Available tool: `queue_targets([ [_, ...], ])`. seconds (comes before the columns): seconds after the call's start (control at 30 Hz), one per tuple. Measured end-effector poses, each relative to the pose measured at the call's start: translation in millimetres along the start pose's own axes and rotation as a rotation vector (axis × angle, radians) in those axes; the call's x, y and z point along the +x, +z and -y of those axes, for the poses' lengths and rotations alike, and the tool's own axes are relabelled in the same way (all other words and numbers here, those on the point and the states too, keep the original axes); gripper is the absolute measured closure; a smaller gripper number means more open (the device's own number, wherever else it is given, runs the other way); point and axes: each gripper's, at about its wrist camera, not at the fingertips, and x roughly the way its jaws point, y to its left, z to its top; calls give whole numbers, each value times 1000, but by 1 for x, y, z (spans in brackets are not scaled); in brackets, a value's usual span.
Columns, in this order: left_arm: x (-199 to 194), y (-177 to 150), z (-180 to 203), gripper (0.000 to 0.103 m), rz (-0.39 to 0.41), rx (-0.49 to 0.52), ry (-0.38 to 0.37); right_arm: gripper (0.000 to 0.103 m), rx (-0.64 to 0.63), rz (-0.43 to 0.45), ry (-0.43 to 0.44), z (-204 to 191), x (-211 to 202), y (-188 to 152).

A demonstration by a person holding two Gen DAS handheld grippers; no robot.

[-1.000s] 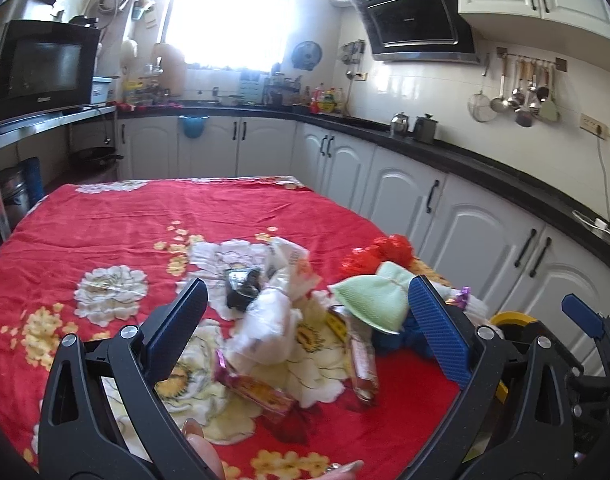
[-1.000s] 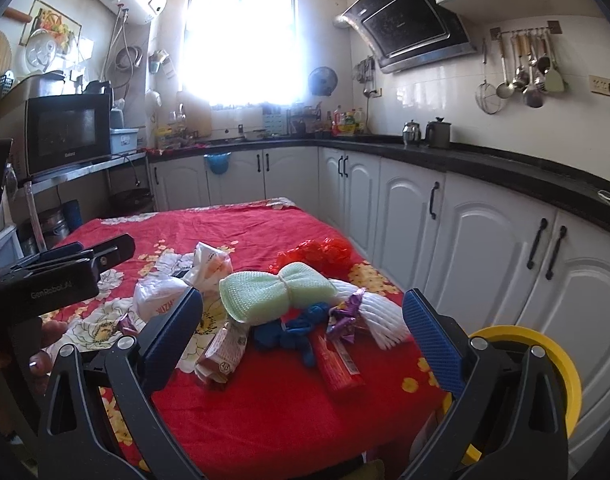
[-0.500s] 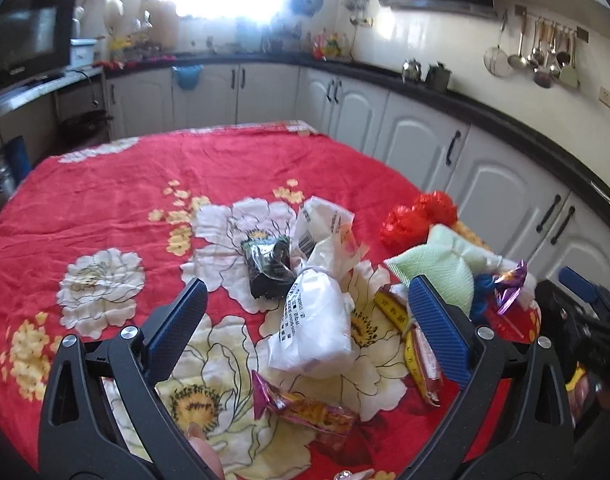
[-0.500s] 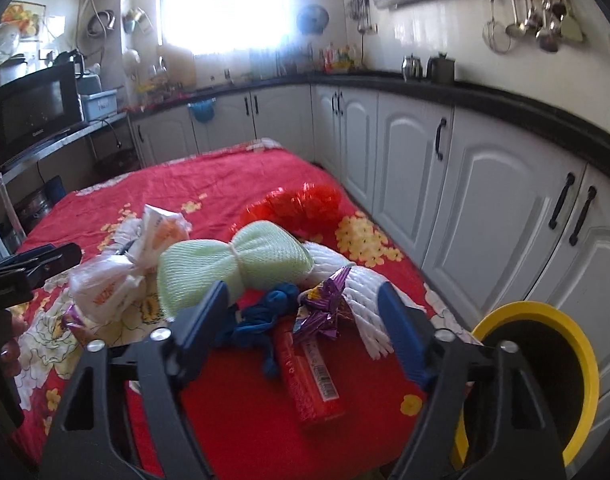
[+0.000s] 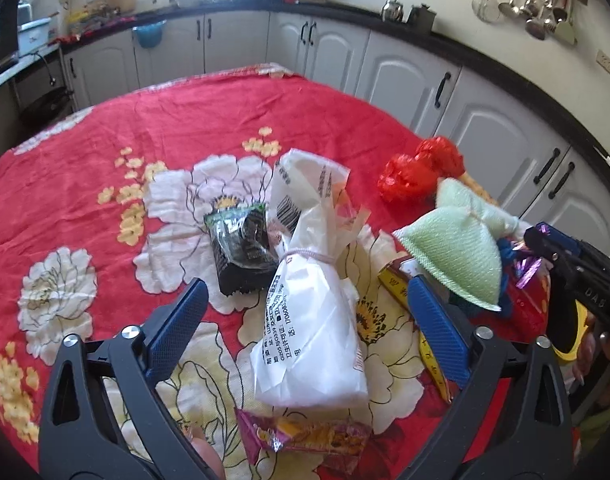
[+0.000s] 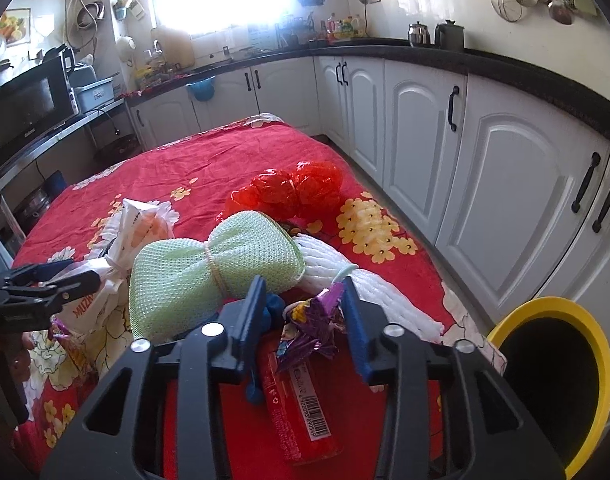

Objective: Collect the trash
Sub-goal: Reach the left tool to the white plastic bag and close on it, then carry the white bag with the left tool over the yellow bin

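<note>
Jaws half-closed, the right gripper (image 6: 303, 312) straddles a crumpled purple foil wrapper (image 6: 311, 326) lying on a red tube (image 6: 301, 404) near the table's edge — not yet pinched. Beside it, the left gripper (image 5: 305, 320) hangs wide apart over a tied white plastic bag (image 5: 309, 320). Closing squarely on the foil alone, without snagging the tube, looks wisest before swinging to the yellow-rimmed bin (image 6: 597, 352) — just right of the table.

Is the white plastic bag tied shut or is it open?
Tied shut. A thin band is wrapped tight around the white plastic bag's neck, and the loose top flares out above it.
</note>
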Motion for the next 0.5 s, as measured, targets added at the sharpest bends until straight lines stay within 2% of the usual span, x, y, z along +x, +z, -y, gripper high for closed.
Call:
queue_targets([
  [0.07, 4, -1, -1, 23, -12, -5, -2, 84, 4, -7, 9, 2, 1, 0],
  [0.2, 8, -6, -3, 39, -32, -16, -10, 84, 20, -1, 24, 6, -4, -3],
  [0.33, 9, -9, -3, 66, -42, -14, -21, 85, 34, 12, 41, 7, -13, -5],
  [0.5, 3, -8, -3, 74, -17, -19, -34, 85, 56, 42, 71, 11, -29, -6],
])
